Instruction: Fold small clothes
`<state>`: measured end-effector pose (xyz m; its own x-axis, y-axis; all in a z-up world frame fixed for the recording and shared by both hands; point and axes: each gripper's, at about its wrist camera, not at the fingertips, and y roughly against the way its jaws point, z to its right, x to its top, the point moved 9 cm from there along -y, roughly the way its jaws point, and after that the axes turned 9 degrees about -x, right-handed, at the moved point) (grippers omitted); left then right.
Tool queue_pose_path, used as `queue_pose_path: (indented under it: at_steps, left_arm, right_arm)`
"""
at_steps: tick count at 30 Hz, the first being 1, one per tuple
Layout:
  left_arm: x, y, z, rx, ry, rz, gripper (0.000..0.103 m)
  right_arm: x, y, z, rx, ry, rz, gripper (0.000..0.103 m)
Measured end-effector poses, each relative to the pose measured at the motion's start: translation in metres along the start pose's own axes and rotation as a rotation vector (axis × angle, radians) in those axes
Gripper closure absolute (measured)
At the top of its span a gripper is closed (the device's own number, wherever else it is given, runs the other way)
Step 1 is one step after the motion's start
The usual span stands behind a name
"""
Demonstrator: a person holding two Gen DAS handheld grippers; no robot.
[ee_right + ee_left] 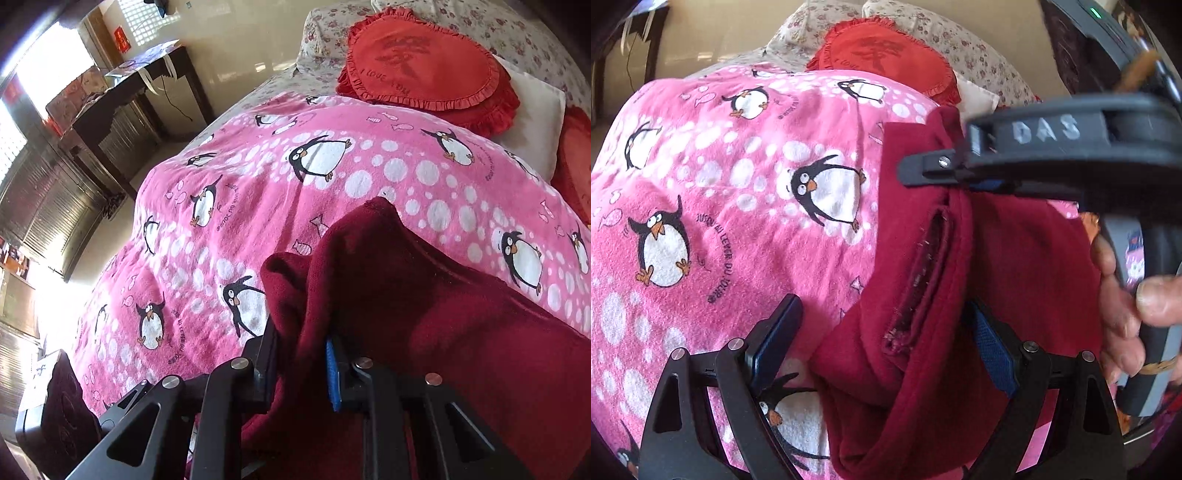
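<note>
So fold can start, right gripper [301,354] pinches dark red fleece garment [406,295]; left gripper [882,343] wide, ready around its edge, over penguin blanket [720,184].

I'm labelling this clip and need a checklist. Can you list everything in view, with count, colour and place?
garment: one, dark red, on the blanket.
blanket: one, pink with penguins, over the bed.
cushion: one in full, red, heart-shaped, at the head.
pillow: one, white, beside the cushion.
desk: one, dark, by the wall.
left tongs: open, garment between the fingers.
right tongs: shut on the garment.
hand: one, holding the right tongs.
</note>
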<state>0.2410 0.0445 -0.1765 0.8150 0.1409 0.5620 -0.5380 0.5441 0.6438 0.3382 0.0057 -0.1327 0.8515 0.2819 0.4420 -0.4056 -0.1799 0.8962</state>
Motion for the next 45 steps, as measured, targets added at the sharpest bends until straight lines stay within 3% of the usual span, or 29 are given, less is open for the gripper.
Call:
queue_pose_path:
  at_steps: [1, 4, 8, 9, 11, 13, 14, 20, 29, 45]
  left_arm:
    - [-0.001, -0.003, 0.002, 0.015, -0.021, -0.002, 0.014]
    - [-0.003, -0.009, 0.006, 0.037, -0.061, -0.016, 0.014]
    - [-0.003, -0.006, 0.001, 0.014, -0.035, -0.010, 0.016]
    - [-0.001, -0.006, -0.001, 0.014, -0.030, -0.008, 0.021]
    - [-0.003, -0.002, -0.007, -0.003, 0.004, -0.018, 0.057]
    - [-0.003, 0.004, -0.007, -0.065, 0.059, -0.023, 0.074]
    - [-0.003, 0.008, -0.005, -0.068, 0.062, -0.021, 0.076]
    - [0.003, 0.032, 0.037, -0.021, -0.043, 0.017, 0.079]
    - [0.010, 0.029, 0.113, -0.012, -0.132, -0.016, 0.079]
    - [-0.018, -0.022, 0.241, -0.108, -0.238, -0.121, 0.079]
  right_arm:
    - [0.001, -0.003, -0.001, -0.009, 0.001, -0.008, 0.082]
    - [0.003, -0.010, -0.007, -0.026, 0.017, -0.029, 0.066]
    - [0.005, -0.011, -0.011, -0.078, 0.062, -0.010, 0.066]
    - [0.004, -0.011, -0.010, -0.082, 0.067, -0.001, 0.069]
    - [0.002, -0.005, -0.005, -0.057, 0.047, 0.015, 0.075]
    - [-0.001, 0.004, 0.000, -0.005, 0.012, 0.026, 0.082]
    - [-0.002, 0.009, 0.002, 0.018, -0.002, 0.034, 0.084]
    - [-0.008, 0.053, 0.020, 0.104, -0.075, 0.123, 0.085]
    - [-0.020, 0.112, 0.064, 0.112, -0.128, 0.205, 0.086]
    - [-0.079, 0.168, 0.192, 0.056, -0.242, 0.260, 0.086]
